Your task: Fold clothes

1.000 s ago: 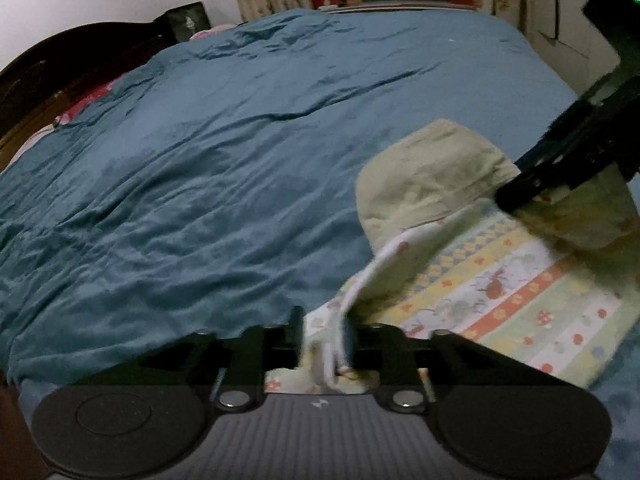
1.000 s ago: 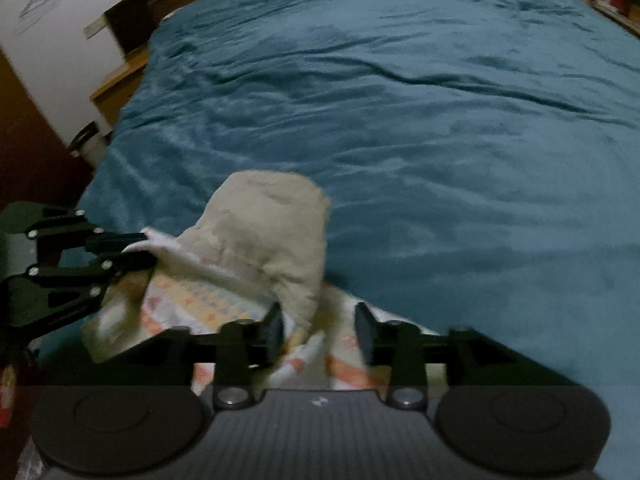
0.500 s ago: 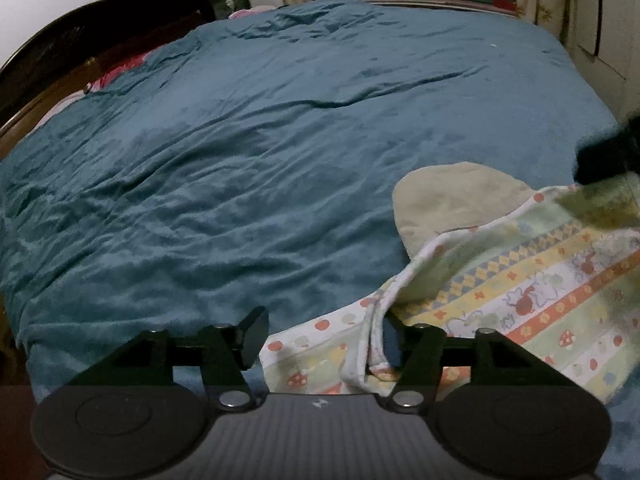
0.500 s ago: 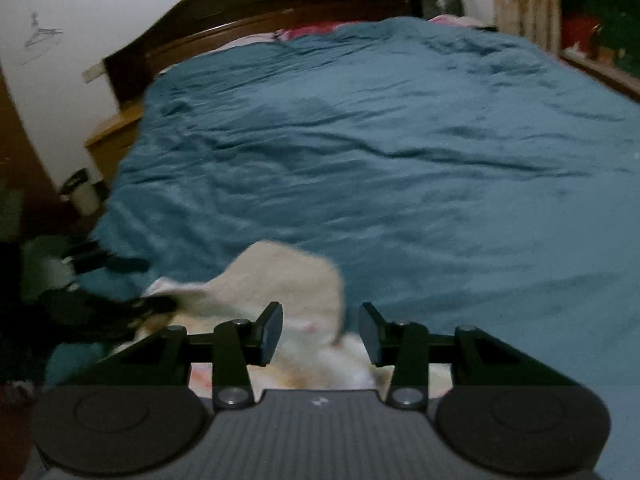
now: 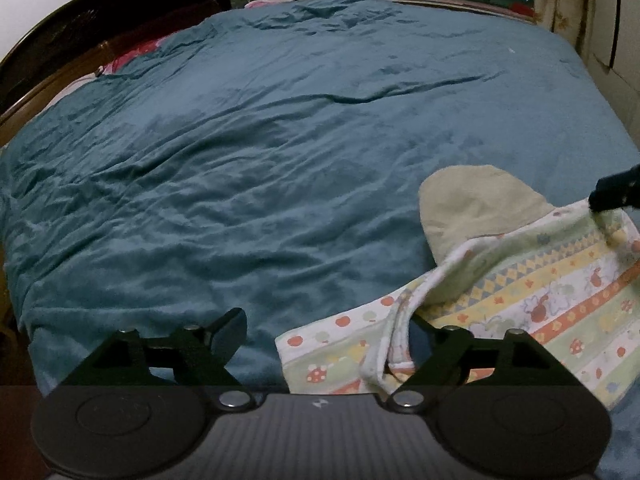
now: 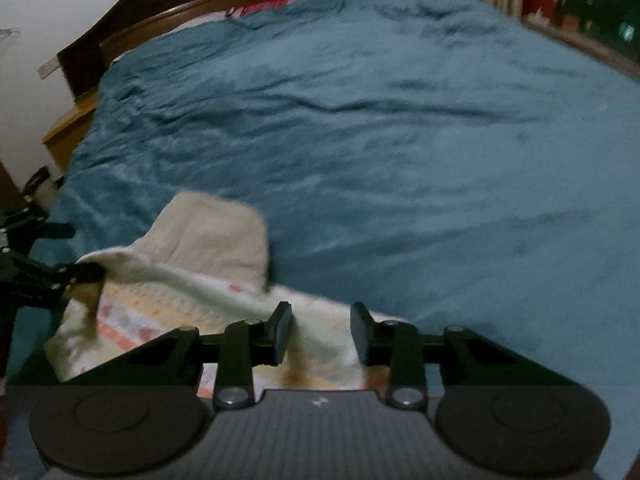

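Small patterned garment [image 5: 520,300] on the teal blanket [image 5: 280,140], at the blanket's near edge, toward the foot-side corner. Plain beige hood or lining [image 5: 476,200] turned out at the top of the garment, pointing toward the middle of the blanket. Printed stripes and spots face up; one white hem curls up in a ridge along the garment's near-left side.

Left claw [image 5: 332,328] spread wide apart, gripping nothing; right finger [image 5: 448,344] just beside that curled hem, left finger over bare blanket. Right claw [image 6: 320,332] also apart, empty, hovering over the garment's near edge; contact with the cloth not clear through blur. In the left wrist view, tip of the right claw shows dark at the garment's far-right corner.

Beyond the garment, blanket wide and bare all the way to the dark wooden headboard [image 6: 208,4], only shallow wrinkles. Low wooden nightstand [image 6: 68,128] past the blanket's left edge.
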Tool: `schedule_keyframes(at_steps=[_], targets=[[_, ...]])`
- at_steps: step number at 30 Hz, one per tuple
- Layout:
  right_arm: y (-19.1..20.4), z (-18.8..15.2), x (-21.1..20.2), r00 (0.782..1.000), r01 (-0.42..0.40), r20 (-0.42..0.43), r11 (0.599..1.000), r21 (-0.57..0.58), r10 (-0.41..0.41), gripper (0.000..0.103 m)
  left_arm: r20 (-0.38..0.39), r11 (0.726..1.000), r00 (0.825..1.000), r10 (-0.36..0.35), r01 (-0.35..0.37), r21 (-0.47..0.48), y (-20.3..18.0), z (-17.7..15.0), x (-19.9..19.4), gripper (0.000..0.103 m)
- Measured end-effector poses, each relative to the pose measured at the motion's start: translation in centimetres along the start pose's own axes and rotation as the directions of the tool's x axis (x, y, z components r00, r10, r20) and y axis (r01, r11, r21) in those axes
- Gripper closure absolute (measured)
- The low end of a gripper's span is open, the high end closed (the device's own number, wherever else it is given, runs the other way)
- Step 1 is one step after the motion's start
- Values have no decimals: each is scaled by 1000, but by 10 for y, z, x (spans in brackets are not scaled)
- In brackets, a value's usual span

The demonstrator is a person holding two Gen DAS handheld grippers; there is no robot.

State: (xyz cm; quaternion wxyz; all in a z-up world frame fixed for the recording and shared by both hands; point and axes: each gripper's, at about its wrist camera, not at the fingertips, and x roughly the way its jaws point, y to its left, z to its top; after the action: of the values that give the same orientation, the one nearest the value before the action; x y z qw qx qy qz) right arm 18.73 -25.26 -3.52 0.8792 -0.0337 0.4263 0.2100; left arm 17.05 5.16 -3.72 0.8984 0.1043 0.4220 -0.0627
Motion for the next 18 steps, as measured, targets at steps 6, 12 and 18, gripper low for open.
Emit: schedule_keyframes(at_steps=[6,12,18], targets=[[17,5,-29,995,-15,95,999,-52,20,70,11,1000,1000,15,-14,-11,5,2,-7,12],[43,-9,-31,993,-92,66,990,-106,99,70,23,998,998,54,-53,-41,16,3,-13,12],[44,-24,1,996,-91,-19,993,-82,90,71,34,994,997,65,-62,-91,22,2,-19,14]])
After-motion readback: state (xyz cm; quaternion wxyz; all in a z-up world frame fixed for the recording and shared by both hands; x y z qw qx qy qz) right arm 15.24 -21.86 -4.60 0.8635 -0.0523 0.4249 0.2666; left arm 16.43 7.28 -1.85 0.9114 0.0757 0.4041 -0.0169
